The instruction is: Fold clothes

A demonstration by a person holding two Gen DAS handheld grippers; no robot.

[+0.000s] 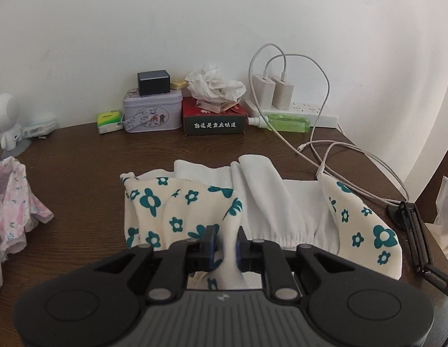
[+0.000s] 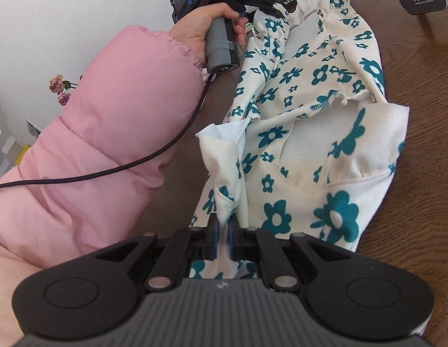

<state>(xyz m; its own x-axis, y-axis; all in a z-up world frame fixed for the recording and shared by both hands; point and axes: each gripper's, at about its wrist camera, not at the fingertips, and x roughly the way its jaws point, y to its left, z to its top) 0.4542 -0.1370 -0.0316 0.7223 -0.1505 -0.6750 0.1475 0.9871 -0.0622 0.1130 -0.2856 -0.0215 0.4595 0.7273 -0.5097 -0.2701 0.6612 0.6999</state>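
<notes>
A cream garment with teal flowers lies crumpled on the dark wooden table, its white inner side showing in the middle. My left gripper is shut on a fold of this floral garment near its elastic edge. In the right wrist view the same floral garment stretches away across the table, and my right gripper is shut on a bunched corner of it. The left gripper, held by a hand in a pink sleeve, pinches the garment's far end.
A pink floral garment lies at the table's left. Along the wall stand a tin, a red tissue box, a power strip with chargers and cables, and a green bottle. A black stand sits right.
</notes>
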